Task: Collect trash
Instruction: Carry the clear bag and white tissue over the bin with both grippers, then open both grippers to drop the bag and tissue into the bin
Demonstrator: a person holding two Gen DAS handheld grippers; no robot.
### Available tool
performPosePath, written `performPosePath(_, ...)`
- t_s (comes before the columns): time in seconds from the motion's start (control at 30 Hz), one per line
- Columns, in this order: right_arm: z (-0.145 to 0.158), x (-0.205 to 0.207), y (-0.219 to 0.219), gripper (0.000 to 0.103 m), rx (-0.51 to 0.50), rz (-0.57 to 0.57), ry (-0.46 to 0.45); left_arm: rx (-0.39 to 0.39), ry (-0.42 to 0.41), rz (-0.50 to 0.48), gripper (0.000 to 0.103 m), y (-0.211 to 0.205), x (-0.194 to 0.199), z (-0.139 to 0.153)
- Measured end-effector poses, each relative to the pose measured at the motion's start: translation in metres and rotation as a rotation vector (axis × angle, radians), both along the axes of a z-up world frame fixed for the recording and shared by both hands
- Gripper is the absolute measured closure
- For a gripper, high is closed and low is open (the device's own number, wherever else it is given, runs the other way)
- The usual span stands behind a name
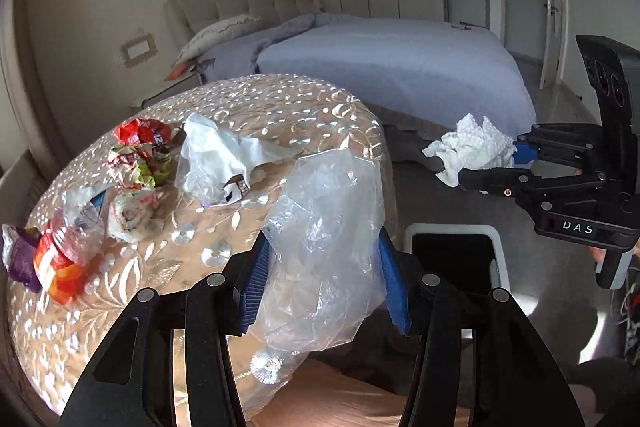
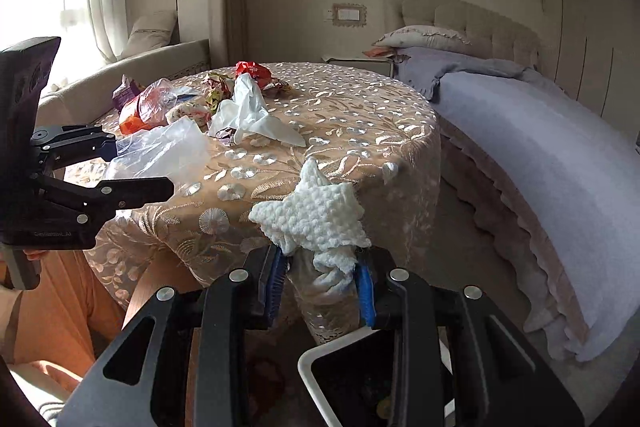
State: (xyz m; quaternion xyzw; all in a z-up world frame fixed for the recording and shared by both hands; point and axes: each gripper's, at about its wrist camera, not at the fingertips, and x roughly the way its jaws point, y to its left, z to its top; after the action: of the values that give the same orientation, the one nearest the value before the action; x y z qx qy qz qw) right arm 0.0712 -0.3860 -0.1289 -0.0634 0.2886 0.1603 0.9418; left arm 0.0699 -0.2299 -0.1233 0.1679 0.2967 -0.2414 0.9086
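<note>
My left gripper [image 1: 324, 279] has its blue pads pressed onto a clear plastic bag [image 1: 320, 247], whose long axis runs up and away from me over the near edge of the round embroidered table [image 1: 280, 99], while my right gripper [image 2: 322, 283] is clamped on a crumpled white paper towel [image 2: 312, 215] that fans upward from the pads, just beside the table's edge and above the white-rimmed bin [image 2: 308, 367]. Farther back on the table lie a white plastic bag [image 1: 212, 155] and a cluster of coloured wrappers [image 1: 136, 155] whose print I cannot read. The only legible writing is "DAS" on my right gripper's body in the left wrist view.
</note>
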Motion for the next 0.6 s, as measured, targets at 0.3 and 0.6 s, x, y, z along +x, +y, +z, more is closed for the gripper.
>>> performPosePath(0.3, -0.030, -0.025, -0.052, 0.069, 0.036, -0.043, 0.113, 0.163, 0.044, -0.277, 0.053, -0.084, -0.005, -0.048)
performPosePath(0.6, -0.087, -0.019, -0.071, 0.069, -0.033, -0.082, 0.251, 0.275, 0.139, -0.445, 0.053, -0.142, 0.013, -0.112)
